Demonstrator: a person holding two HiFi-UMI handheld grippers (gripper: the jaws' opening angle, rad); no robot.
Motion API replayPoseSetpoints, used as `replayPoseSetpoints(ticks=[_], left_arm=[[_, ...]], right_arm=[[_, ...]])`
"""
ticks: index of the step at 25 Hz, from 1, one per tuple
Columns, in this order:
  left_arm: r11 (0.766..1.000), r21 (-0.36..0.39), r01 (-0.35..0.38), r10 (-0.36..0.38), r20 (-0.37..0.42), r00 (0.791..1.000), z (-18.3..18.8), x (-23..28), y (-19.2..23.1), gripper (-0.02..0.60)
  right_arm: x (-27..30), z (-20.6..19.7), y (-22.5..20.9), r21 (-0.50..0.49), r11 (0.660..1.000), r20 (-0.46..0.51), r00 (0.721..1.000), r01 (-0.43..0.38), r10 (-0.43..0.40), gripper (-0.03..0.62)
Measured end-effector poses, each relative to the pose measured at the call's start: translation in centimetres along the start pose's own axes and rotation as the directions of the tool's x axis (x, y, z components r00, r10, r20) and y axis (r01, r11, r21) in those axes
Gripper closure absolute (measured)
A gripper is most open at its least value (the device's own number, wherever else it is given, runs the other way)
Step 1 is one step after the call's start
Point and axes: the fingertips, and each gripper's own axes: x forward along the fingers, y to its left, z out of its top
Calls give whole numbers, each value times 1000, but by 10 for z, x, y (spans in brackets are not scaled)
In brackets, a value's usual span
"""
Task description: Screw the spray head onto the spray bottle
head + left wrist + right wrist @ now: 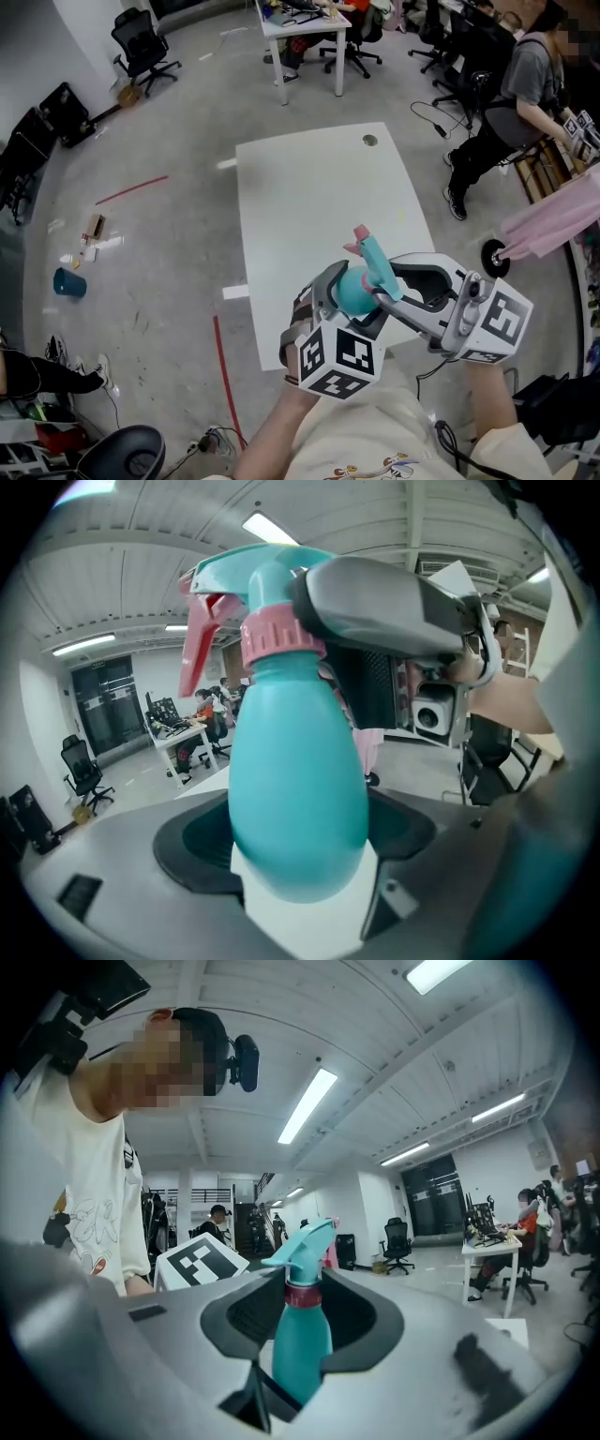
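Two sets of fingers grip one thing. Between the left gripper (300, 860)'s fingers (192, 850) sits the teal spray bottle (295, 780), squeezed at its round body. The right gripper (302, 1326)'s fingers (246, 1321) are closed higher up, on the spray head (305, 1241) at its pink collar (302, 1295). Past the fingertips the pink trigger (197, 653) juts out. Below both grippers lies the white counter (319, 197), with grey floor (159, 244) around it.

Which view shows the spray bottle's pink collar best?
The left gripper view: the pink collar is large and close, above the teal bottle. The right gripper view shows it small; the head view does not show it clearly.
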Motion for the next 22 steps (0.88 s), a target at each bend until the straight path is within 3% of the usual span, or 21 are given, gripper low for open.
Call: replayPoseSetpoints(ticks=[3, 6, 11, 14, 17, 22], left_arm=[[1000, 10, -29, 29, -3, 1000, 3, -1, 4, 175], [994, 9, -111, 111, -4, 994, 2, -5, 15, 175], [977, -68, -200, 201, -3, 980, -7, -5, 28, 175], [990, -64, -122, 124, 22, 992, 0, -4, 21, 175], [1000, 14, 16, -17, 38, 999, 3, -7, 10, 175], [964, 183, 191, -193, -7, 981, -13, -22, 0, 175]], right_arm=[[-2, -1, -1, -19, 1000, -28, 1000, 10, -10, 473], [3, 1, -2, -63, 996, -46, 997, 62, -65, 473], [21, 0, 5, -115, 962, -14, 968, 248, -251, 473], [18, 4, 5, -47, 968, 5, 969, 247, -247, 471], [10, 16, 8, 35, 994, 14, 994, 108, -108, 431], [-1, 24, 21, 42, 995, 7, 996, -90, 90, 395]])
